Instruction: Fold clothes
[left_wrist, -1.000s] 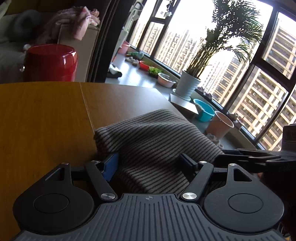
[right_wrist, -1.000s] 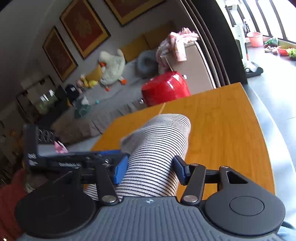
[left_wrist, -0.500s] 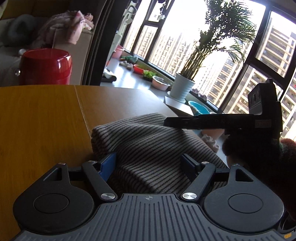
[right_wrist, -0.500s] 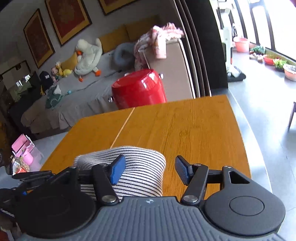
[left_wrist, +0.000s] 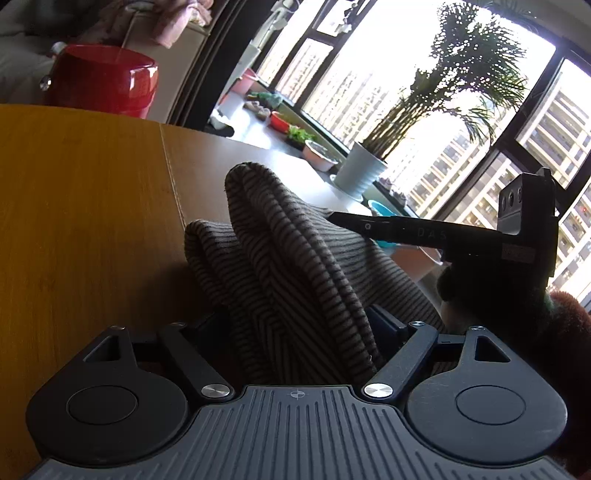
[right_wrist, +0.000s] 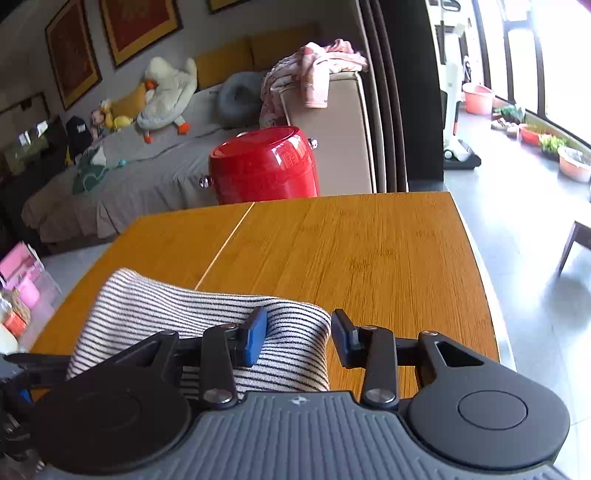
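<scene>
A striped knit garment lies bunched on the wooden table. In the left wrist view a raised fold of it runs back between my left gripper's fingers, which look closed on the cloth. The right gripper's black body reaches in from the right over the garment. In the right wrist view the garment lies folded at the table's near left, and my right gripper is open with the cloth's corner between its fingers, not pinched.
A red stool stands beyond the table's far edge, with a sofa and plush toys behind. A potted palm and bowls sit by the windows. The table ends on the right at a tiled floor.
The left gripper has closed on the garment and a fold now stands up between its fingers. The right gripper has moved back toward the garment's near corner, still open.
</scene>
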